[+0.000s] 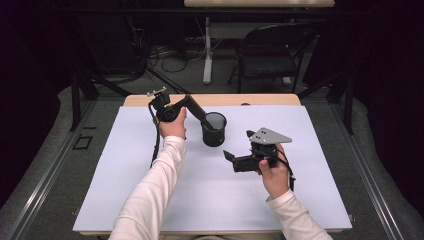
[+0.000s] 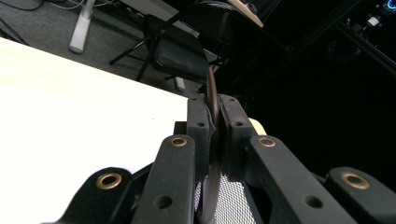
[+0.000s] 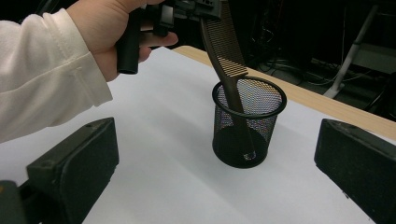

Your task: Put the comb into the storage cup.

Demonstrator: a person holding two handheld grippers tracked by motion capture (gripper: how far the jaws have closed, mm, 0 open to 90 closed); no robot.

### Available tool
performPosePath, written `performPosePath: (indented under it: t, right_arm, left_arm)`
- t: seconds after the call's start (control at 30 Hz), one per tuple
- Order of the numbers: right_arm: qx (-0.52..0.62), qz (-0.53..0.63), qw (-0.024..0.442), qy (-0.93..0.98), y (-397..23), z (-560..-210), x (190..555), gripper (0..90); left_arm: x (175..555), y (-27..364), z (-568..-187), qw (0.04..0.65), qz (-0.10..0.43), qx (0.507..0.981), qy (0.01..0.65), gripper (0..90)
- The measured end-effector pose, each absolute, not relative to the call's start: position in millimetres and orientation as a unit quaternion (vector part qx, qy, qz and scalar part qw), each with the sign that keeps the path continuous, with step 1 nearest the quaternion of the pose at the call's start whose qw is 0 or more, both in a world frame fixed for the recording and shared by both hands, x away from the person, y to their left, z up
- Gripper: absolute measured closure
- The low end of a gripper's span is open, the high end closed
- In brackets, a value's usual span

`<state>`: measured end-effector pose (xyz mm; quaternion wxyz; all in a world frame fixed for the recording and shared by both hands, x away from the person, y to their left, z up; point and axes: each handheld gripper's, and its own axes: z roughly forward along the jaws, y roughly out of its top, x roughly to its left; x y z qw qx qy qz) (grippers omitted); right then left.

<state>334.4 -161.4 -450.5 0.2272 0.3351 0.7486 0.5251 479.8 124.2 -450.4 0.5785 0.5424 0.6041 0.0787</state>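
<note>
White sheet (image 1: 150, 190) covers the table. Black mesh cup (image 1: 214, 129) stands upright at its far middle. Left gripper (image 1: 186, 101) is clenched on a dark comb (image 3: 226, 51) (tilted, lower end down inside the cup). Right gripper (image 1: 229, 156) sits near-right of the cup, jaws released, holding nothing.

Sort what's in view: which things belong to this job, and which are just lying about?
In the job:
comb, clamped in the left gripper
black mesh cup, comb handle inside
right gripper, open, empty

Lying about:
folding chair
floor cables
</note>
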Motion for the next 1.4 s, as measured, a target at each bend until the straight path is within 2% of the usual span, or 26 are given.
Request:
performPosePath:
  t: [0.17,0.6,0.73,1.4]
  right_arm:
    - [0.336,0.526,0.227,0.748,-161.7,-450.5,334.4,0.0]
    - [0.335,0.525,0.228,0.749,-161.6,-450.6,334.4,0.0]
    - [0.335,0.525,0.228,0.749,-161.2,-450.7,334.3,0.0]
    - [0.334,0.522,0.23,0.751,-160.9,-451.2,334.5,0.0]
  left_arm:
    - [480.0,124.1,-451.0,0.577,0.078,0.543,0.605,82.7]
    - [480.0,124.7,-451.6,0.577,0.081,0.539,0.609,68.4]
    - [479.9,125.2,-451.5,0.576,0.08,0.537,0.611,66.4]
    - [479.7,132.0,-448.0,0.581,0.095,0.522,0.617,41.7]
